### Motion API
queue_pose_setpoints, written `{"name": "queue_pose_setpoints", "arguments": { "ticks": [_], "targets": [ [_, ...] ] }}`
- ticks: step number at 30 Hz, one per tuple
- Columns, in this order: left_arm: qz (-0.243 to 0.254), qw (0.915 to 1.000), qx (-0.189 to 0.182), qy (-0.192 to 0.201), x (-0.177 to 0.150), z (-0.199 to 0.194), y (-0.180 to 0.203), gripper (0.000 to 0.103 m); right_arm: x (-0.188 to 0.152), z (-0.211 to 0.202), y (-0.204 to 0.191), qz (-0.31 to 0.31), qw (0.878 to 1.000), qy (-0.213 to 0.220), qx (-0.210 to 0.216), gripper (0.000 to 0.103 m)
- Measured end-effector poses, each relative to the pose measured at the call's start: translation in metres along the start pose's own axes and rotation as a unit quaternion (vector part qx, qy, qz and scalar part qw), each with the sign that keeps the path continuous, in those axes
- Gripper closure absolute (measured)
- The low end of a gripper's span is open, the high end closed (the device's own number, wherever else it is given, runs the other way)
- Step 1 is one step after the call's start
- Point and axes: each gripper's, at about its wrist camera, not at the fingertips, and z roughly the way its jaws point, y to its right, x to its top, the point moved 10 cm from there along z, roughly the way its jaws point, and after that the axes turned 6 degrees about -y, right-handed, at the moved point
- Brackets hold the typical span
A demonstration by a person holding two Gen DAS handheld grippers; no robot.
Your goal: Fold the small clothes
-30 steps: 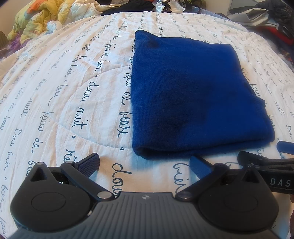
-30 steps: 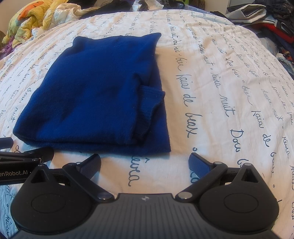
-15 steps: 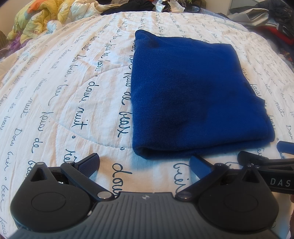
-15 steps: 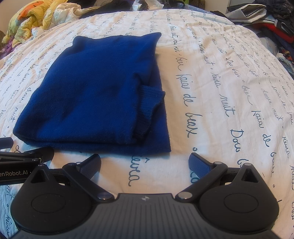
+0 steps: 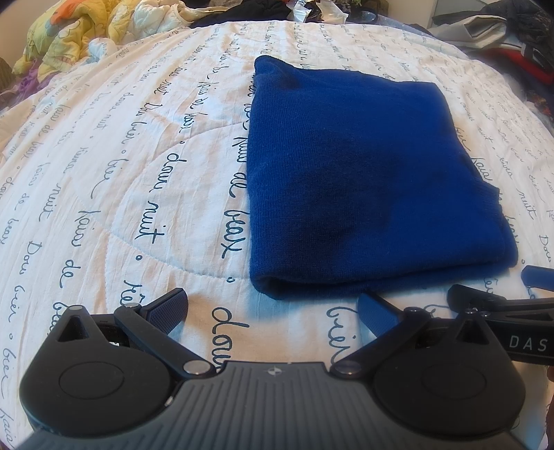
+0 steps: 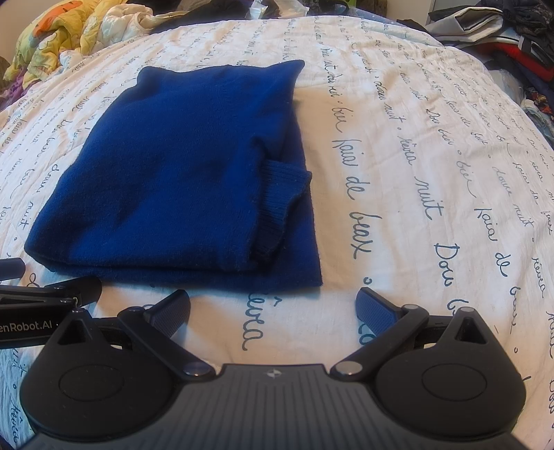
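Observation:
A dark blue knitted garment lies folded into a rectangle on the white bedspread. In the right wrist view the same garment shows a ribbed cuff sticking out at its right edge. My left gripper is open, just short of the garment's near folded edge, touching nothing. My right gripper is open too, close to the garment's near right corner, with nothing between its fingers. Each gripper's tip shows at the side of the other's view.
The bedspread carries dark handwritten script. A yellow and orange quilt is bunched at the far left. Piled clothes lie at the far right and along the back edge of the bed.

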Motion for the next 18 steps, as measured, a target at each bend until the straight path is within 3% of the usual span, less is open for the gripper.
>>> {"name": "queue_pose_setpoints", "arguments": {
  "ticks": [10,18],
  "targets": [
    [0.002,0.9992,0.001,0.04,0.0,-0.003,-0.001,0.0,0.0,0.0,-0.001,-0.001,1.0,0.0,0.0,0.0],
    [-0.013,0.9995,-0.019,0.021,0.006,-0.01,-0.003,0.002,-0.001,-0.002,-0.002,-0.013,1.0,-0.01,0.007,0.0]
  ]
}}
